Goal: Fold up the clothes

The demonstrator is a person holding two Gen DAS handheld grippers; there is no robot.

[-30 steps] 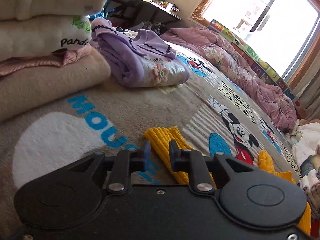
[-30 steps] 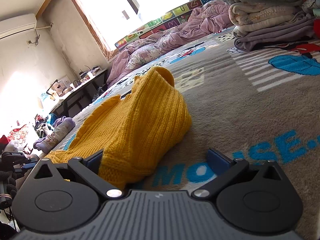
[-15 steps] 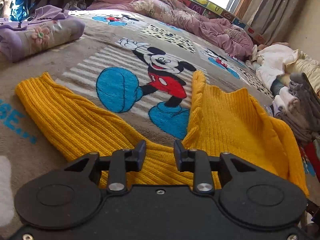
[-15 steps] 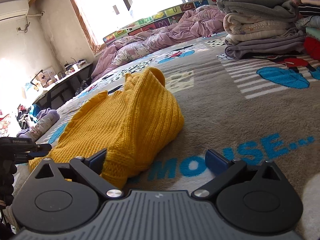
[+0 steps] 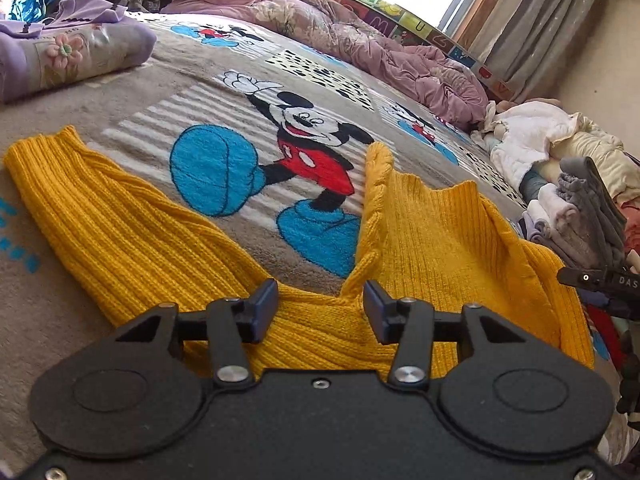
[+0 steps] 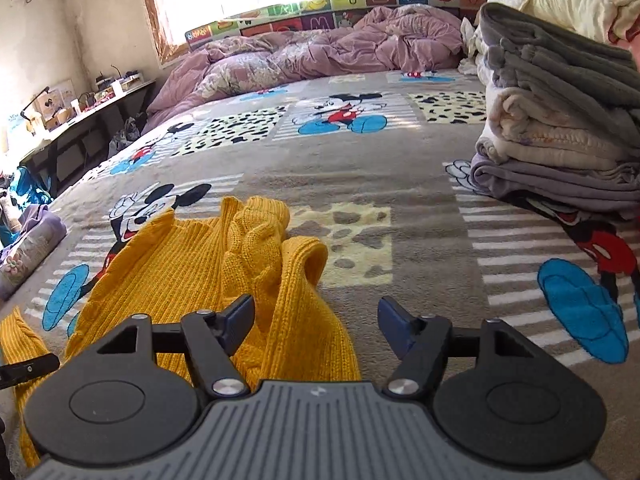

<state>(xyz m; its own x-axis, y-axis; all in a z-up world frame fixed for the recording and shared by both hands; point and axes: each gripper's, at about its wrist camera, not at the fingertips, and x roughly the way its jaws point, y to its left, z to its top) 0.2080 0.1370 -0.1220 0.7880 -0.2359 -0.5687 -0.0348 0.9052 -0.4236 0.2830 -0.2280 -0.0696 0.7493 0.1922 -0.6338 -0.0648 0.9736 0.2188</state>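
Observation:
A yellow knit sweater [image 5: 440,232] lies partly spread on the cartoon-mouse blanket [image 5: 224,92], one sleeve [image 5: 100,216] stretched out to the left. My left gripper [image 5: 320,304] hovers low over the spot where that sleeve meets the body. Its jaws are opening, with knit below the gap and no pad pressing on it. In the right wrist view the sweater [image 6: 180,272] is bunched, its collar edge folded up. My right gripper [image 6: 316,320] is above the sweater's right side. Its jaws are closing, with a strip of knit between them but not pinched.
A tall stack of folded clothes [image 6: 560,120] stands on the right, seen also as grey folds [image 5: 588,208] in the left wrist view. A folded purple garment [image 5: 72,56] lies far left. A rumpled pink quilt [image 6: 320,52] runs under the window, and a desk [image 6: 80,112] lines the left wall.
The left view swung from the folded piles onto the sweater and its jaws widened. The right gripper rose, now looking down on the sweater, and its jaws narrowed.

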